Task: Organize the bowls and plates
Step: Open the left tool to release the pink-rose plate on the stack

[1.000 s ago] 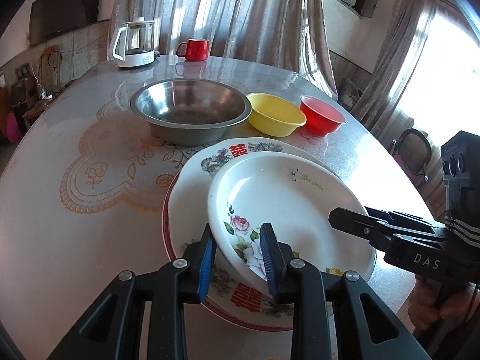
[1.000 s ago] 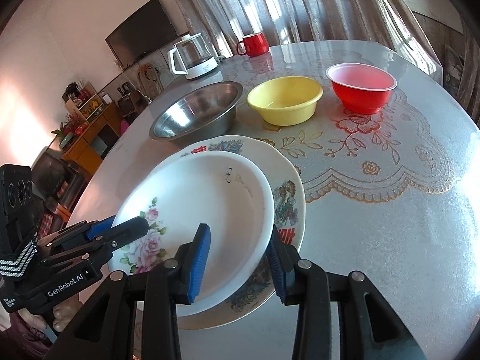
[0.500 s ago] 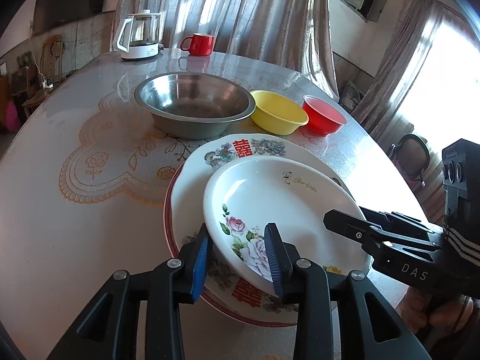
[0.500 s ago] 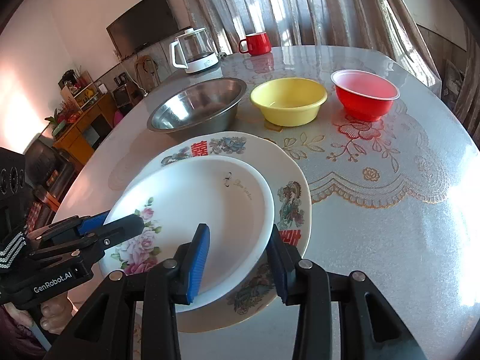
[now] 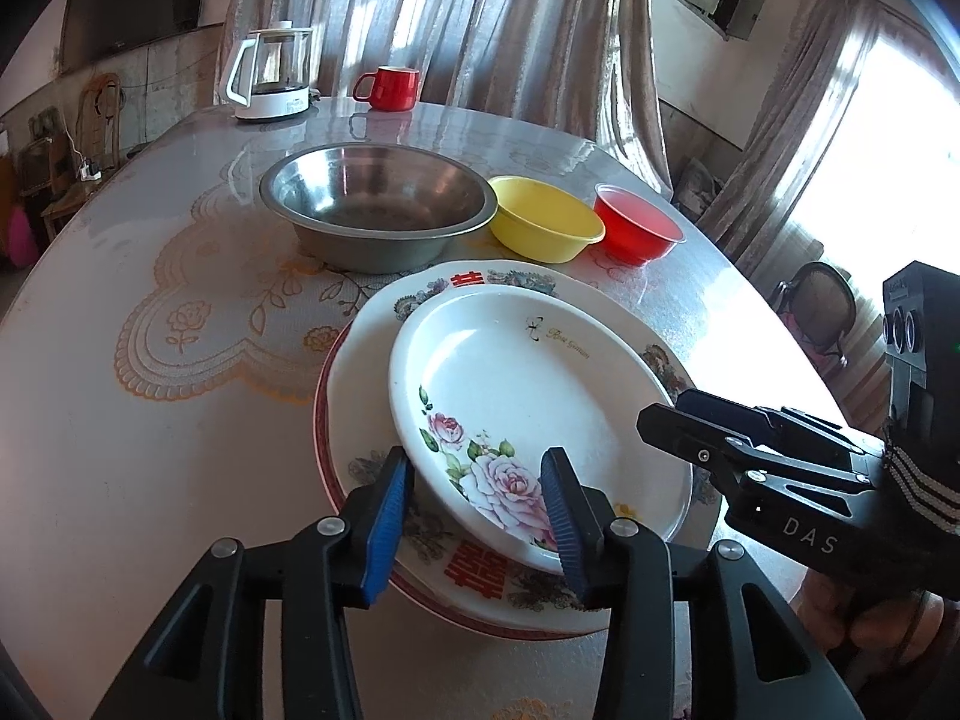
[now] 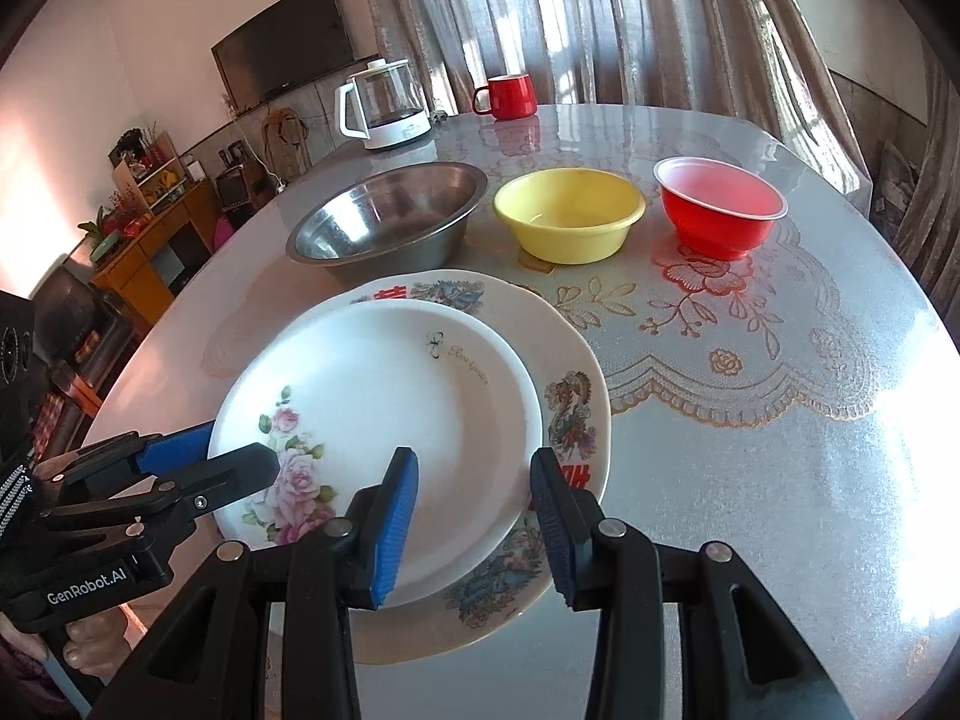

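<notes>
A round counter (image 6: 750,480) covered with a flower-printed cloth holds two stacked plates near its front edge. The rose plate (image 5: 528,414) lies on top of a larger patterned plate (image 5: 372,360) with red characters on its rim. The left tongs (image 5: 474,516) straddle the near rim of the rose plate; their blue pads have just been opening and stand a little apart from the rim, so nothing is gripped. The right tongs (image 6: 474,522) straddle the same plate's rim on its other side, pads partly apart, not pressing on it (one pad over the white well, the other out over the patterned plate). Behind the plates stand three bowls in a row: a steel bowl (image 6: 390,219), a yellow bowl (image 6: 570,213) and a red bowl (image 6: 720,204). At the far edge are a glass kettle (image 6: 384,102) and a red mug (image 6: 507,96). Curtains (image 6: 600,12) hang behind.
</notes>
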`<state>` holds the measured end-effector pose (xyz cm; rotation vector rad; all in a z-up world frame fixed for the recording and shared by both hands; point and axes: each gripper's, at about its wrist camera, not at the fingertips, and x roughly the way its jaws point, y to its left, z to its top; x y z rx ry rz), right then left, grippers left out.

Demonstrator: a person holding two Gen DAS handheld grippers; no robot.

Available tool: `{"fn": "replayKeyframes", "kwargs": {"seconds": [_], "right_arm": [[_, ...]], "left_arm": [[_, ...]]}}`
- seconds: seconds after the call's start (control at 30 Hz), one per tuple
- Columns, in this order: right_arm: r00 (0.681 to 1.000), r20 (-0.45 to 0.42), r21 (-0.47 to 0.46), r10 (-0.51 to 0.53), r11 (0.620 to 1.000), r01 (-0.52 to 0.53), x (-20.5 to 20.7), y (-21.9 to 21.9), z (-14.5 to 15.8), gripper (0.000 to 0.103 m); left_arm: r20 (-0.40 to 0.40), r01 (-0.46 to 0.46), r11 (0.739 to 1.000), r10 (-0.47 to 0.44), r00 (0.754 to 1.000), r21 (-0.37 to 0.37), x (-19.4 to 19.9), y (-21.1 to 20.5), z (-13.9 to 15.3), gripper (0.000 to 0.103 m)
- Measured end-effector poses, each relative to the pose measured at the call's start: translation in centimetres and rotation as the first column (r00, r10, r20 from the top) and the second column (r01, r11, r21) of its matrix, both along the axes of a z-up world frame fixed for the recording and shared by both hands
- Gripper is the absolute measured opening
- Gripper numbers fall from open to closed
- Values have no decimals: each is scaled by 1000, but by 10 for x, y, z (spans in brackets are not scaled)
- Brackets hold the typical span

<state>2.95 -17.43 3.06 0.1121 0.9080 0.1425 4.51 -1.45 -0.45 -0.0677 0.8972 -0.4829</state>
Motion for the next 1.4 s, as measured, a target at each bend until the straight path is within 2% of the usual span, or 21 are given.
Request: {"fn": "replayKeyframes", "kwargs": {"seconds": [0.33,0.53,0.63,0.93,1.4], "right_arm": [[1000,-4,8,-8,1000,8,0,-2,0,41],[1000,1,7,-10,1000,10,-1,-1,0,41],[1000,1,5,-11,1000,11,0,-1,0,41],[1000,5,0,-10,1000,10,-1,-1,-1,42],[1000,3,0,-9,1000,9,-1,-1,-1,42]], "left_arm": [[-3,0,1000,0,1000,3,-5,0,2,44],[20,1,1000,-1,1000,3,-9,0,7,44],[47,1,1000,-3,999,29,-12,-3,9,45],[11,-18,1000,18,1000,24,-7,1,3,45],[10,-38,999,38,999,11,-6,7,6,49]]}}
